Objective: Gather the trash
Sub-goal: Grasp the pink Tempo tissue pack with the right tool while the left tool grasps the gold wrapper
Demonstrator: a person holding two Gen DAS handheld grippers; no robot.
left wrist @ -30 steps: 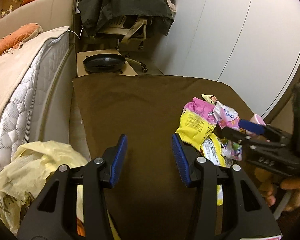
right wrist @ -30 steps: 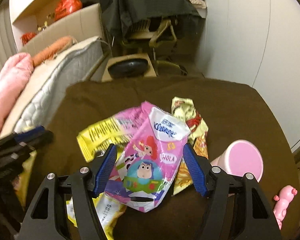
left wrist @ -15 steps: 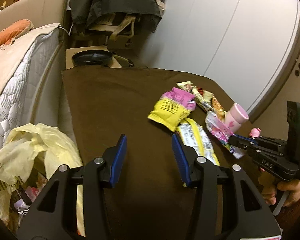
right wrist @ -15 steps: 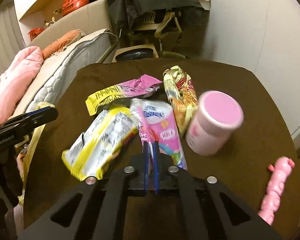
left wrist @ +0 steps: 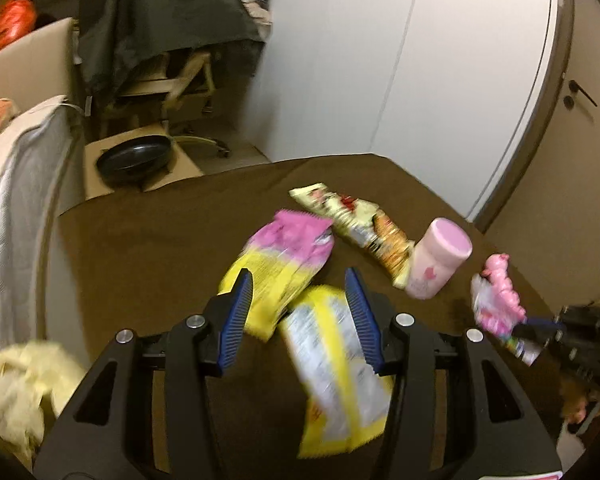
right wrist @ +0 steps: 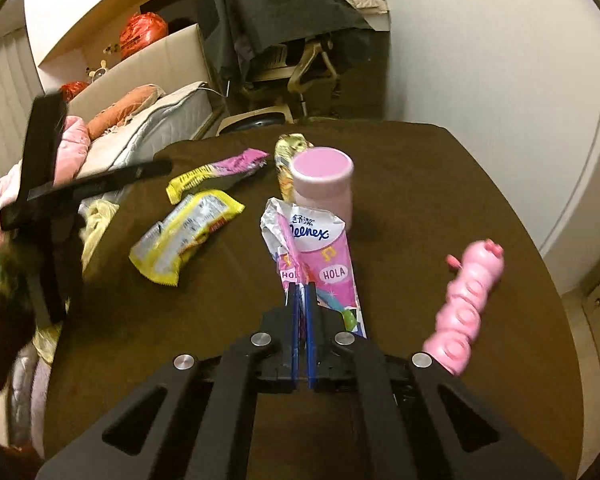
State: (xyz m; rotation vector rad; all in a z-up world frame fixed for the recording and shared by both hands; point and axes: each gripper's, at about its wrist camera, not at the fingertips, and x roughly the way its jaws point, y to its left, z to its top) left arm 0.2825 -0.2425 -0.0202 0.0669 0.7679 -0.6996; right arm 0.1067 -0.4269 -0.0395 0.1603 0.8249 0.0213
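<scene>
Nearest, our right tongs (right wrist: 301,300) are clamped together on the pink Kleenex tissue wrapper (right wrist: 324,248), with a pink toy (right wrist: 466,304) just to their right. Our left tongs (left wrist: 300,312) stand apart above a yellow-and-white wrapper (left wrist: 336,368) and a pink-and-yellow wrapper (left wrist: 284,256). Beyond the right tongs stands a pink bottle (right wrist: 324,184); a gold snack wrapper (left wrist: 360,224) lies farthest on the brown tablecloth (left wrist: 160,240)

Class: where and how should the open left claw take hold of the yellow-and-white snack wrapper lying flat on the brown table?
Grip the yellow-and-white snack wrapper across its narrow width, near the closer end, coming from above. It lies flat and long, roughly between the open left claw's fingers, so pinching a side edge seems easiest.
</scene>
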